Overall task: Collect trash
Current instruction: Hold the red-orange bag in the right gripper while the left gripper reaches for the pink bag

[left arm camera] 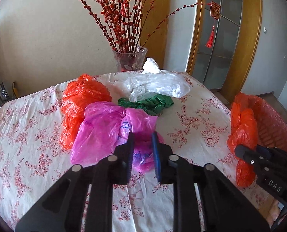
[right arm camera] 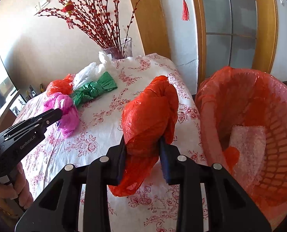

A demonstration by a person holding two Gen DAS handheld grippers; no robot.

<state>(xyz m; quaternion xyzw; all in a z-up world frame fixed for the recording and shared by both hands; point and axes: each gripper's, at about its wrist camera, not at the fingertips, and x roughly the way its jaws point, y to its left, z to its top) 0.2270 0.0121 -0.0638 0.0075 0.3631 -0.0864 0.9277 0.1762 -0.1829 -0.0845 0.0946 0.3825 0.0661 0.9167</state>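
Note:
My right gripper (right arm camera: 142,145) is shut on a crumpled orange plastic bag (right arm camera: 149,112) and holds it above the table edge, left of the pink bin (right arm camera: 279,139) lined with an orange bag. That bag also shows in the left wrist view (left arm camera: 242,133). My left gripper (left arm camera: 142,137) is open and empty, just above a pink plastic bag (left arm camera: 108,127). Beyond it lie another orange bag (left arm camera: 81,100), a green bag (left arm camera: 149,102) and a white bag (left arm camera: 159,85).
A flowered tablecloth (left arm camera: 197,123) covers the table. A glass vase (left arm camera: 130,60) with red branches stands at the far edge. Pink bubble wrap (right arm camera: 248,143) lies inside the bin. A wooden door frame (left arm camera: 246,38) stands behind.

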